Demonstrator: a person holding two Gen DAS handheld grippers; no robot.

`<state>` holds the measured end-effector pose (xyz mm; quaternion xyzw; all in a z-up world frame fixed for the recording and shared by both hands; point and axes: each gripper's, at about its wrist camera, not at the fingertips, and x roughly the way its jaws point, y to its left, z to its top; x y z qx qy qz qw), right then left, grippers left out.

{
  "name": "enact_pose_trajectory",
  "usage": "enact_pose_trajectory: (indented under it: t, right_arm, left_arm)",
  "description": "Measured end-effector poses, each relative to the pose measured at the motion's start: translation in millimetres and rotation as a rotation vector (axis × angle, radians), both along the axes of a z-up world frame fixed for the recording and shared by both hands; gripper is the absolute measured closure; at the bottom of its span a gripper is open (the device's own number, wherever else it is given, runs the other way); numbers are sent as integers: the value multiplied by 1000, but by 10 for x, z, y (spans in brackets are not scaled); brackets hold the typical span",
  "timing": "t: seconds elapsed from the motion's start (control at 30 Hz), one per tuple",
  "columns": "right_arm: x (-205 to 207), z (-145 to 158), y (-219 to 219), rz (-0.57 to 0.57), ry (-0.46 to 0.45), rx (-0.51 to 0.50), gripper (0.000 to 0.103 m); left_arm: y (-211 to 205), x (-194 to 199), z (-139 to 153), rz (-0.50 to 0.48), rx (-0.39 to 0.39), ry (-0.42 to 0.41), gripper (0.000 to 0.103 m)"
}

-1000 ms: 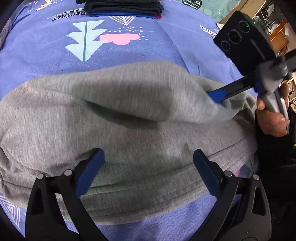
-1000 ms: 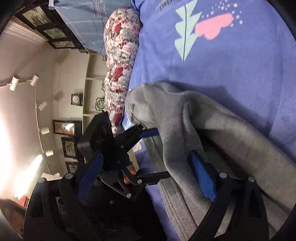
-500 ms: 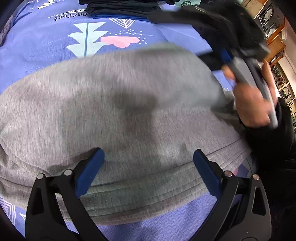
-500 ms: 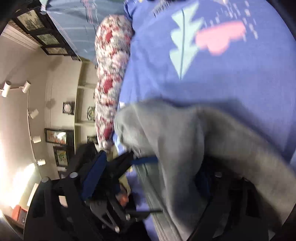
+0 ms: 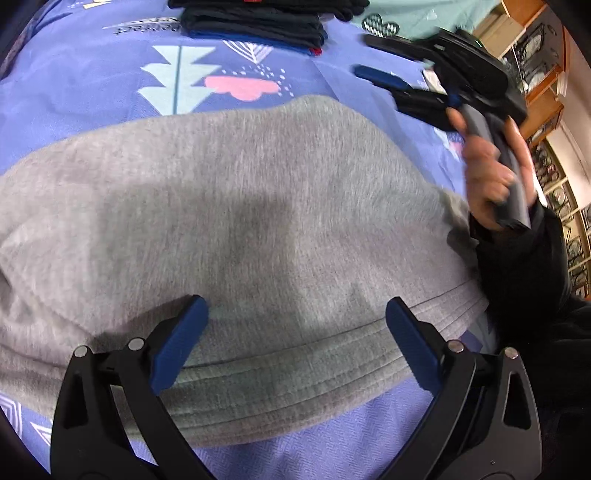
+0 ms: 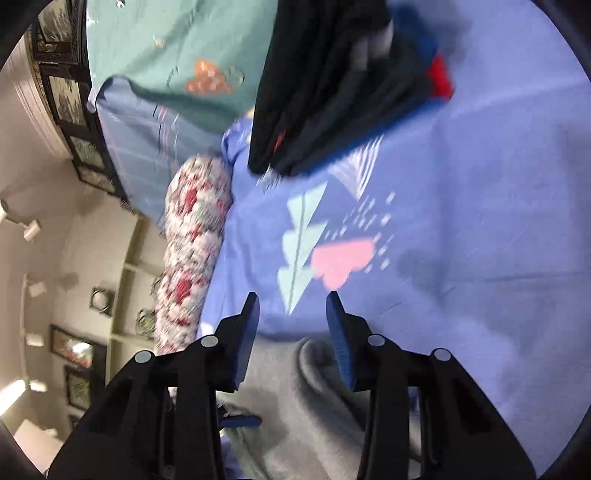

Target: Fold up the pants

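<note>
One pair of grey pants (image 5: 240,229) lies folded on the blue bedsheet (image 5: 92,92), waistband nearest. Left tongs (image 5: 295,332) hover spread and empty above it; right tongs (image 6: 291,325), jaws just closing on nothing, are clear of the cloth. Risk, I judge: a snagged tip drags the fold undone.

Purple printed bedsheet (image 5: 92,92), dark folded clothes stack (image 5: 255,22), floral pillow (image 6: 192,258)
</note>
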<state>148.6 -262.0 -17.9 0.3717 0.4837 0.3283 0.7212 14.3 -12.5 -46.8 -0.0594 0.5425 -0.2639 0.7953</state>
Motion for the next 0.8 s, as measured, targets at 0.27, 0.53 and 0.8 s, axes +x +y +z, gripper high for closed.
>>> enact_pose_trajectory:
  t: [0.27, 0.53, 0.8]
  right_arm:
    - [-435, -132, 432, 166, 116, -160, 58]
    - [-423, -524, 277, 50, 169, -228, 100]
    - [-1699, 470, -707, -320, -163, -452, 49]
  left_arm:
    - [554, 73, 365, 175, 40, -115, 2]
    - [953, 86, -22, 249, 2, -83, 3]
    - [769, -24, 325, 160, -125, -292, 2]
